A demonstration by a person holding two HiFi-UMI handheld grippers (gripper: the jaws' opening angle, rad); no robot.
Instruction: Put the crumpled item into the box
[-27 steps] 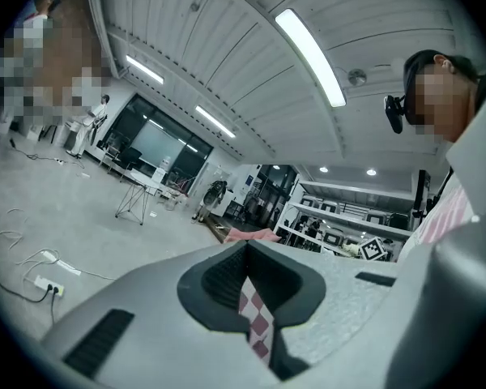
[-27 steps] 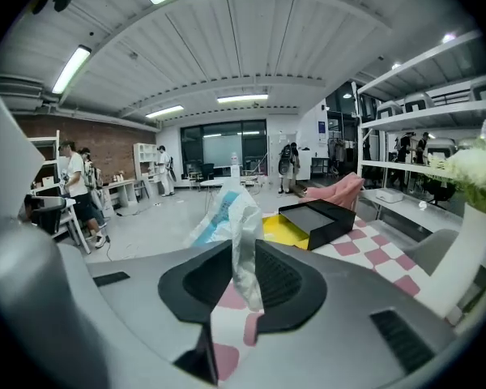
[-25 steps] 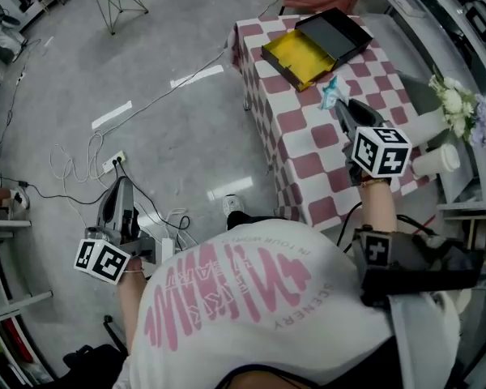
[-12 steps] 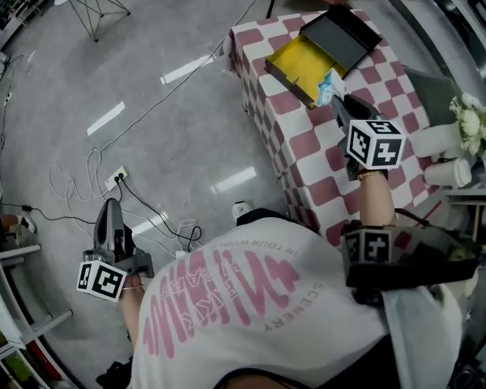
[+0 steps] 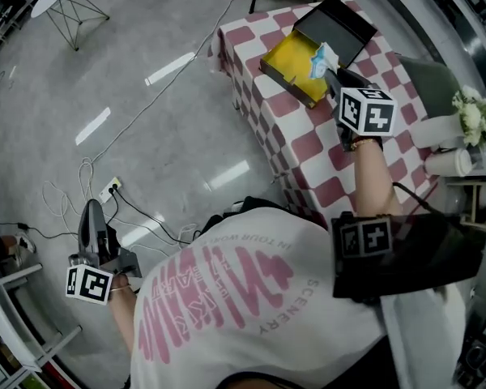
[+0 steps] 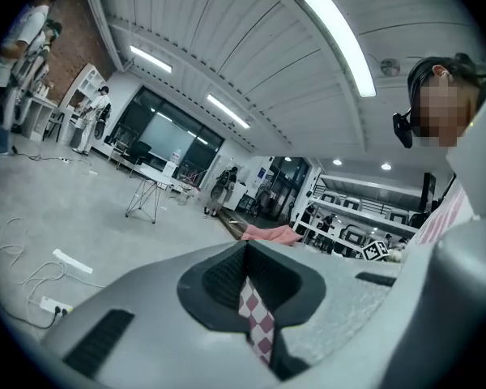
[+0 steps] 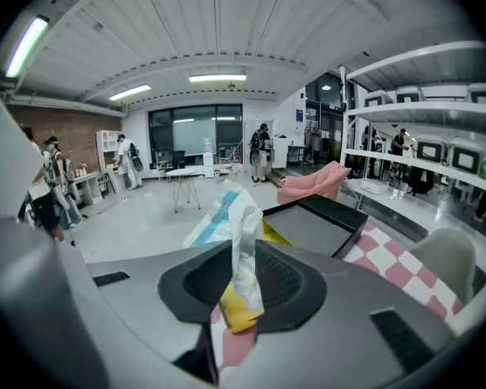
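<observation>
Between the jaws of the right gripper (image 5: 330,71): pinching the crumpled item (image 5: 319,57), white and blue, poking out past the tips. Carried forward over the last second, from short of the box (image 5: 290,59) to just above its yellow tray, black lid just beyond the tips. Not yet released; not yet down inside. Judged: transport nearly finished, only lowering and spreading the jaws left. Down at the person's side, well back from the desk (image 5: 308,144): left gripper (image 5: 90,213) idle, jaws pressed together on nothing.
</observation>
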